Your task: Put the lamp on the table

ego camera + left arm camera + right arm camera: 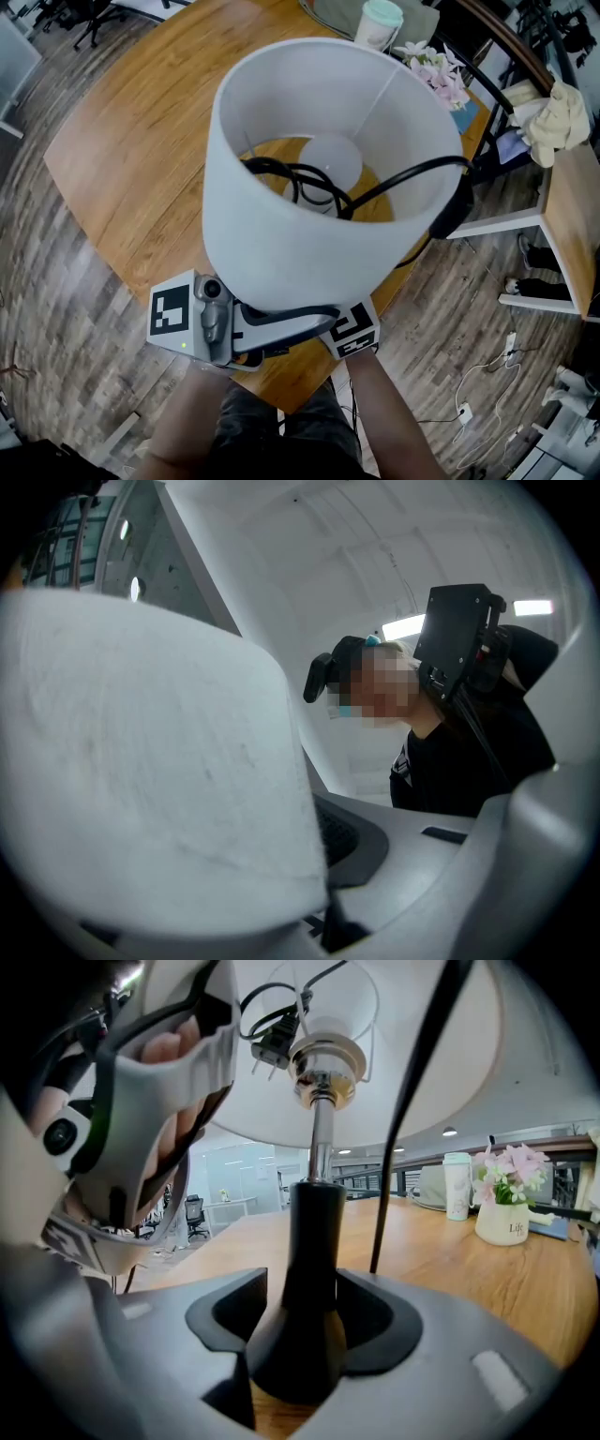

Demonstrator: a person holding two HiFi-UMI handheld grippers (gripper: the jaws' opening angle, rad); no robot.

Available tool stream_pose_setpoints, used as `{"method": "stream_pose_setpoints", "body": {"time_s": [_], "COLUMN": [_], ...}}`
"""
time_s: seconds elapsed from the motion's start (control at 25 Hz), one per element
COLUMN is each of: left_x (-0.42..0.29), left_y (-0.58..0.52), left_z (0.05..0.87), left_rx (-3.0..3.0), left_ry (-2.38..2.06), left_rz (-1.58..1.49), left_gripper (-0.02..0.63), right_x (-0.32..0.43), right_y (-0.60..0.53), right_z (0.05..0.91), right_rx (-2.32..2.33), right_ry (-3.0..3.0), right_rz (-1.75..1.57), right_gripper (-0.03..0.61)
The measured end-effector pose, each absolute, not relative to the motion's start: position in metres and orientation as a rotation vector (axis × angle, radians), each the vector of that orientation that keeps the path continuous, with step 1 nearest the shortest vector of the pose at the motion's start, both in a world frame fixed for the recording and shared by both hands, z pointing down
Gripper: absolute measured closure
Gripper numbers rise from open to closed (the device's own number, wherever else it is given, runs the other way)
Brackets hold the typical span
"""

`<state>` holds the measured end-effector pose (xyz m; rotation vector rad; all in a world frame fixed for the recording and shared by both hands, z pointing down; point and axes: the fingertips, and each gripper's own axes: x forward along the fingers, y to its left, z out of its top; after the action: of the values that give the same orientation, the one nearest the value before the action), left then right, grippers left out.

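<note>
The lamp's white shade [281, 234] fills the middle of the head view, with its black cord [309, 178] coiled inside. Its black base [305, 1269] stands on the wooden table [441, 1260] near the front edge. My right gripper [305, 1312] is open, and the base's neck stands between its jaws with a gap on the left side. In the head view only its marker cube [352, 330] shows under the shade. My left gripper [323, 874] is at the shade's lower rim, shut on the shade [141, 761]. The shade hides its left jaw.
At the table's far side stand a pot of pink flowers [506, 1208] and a pale cup [457, 1185]. The lamp's plug [274, 1042] hangs by the socket. A second desk [572, 216] with a cloth [558, 117] is at the right, and cables lie on the floor.
</note>
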<state>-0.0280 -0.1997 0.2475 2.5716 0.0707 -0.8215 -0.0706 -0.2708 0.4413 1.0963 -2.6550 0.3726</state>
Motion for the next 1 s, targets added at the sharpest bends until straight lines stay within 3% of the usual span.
{"method": "stream_pose_setpoints", "body": {"time_s": [0.76, 1.0], "left_x": [-0.022, -0.02], "left_y": [-0.176, -0.169], "left_z": [0.263, 0.268], "left_rx": [2.569, 2.57], "left_ry": [-0.005, -0.015], "left_rz": [-0.858, -0.861], "left_gripper": [0.594, 0.591], "right_x": [-0.038, -0.036], "right_y": [-0.21, -0.197], "right_z": [0.445, 0.442], "right_rx": [1.032, 1.029], "right_ry": [-2.662, -2.665], "right_rz": [0.378, 0.35], "right_gripper": [0.36, 0.458]}}
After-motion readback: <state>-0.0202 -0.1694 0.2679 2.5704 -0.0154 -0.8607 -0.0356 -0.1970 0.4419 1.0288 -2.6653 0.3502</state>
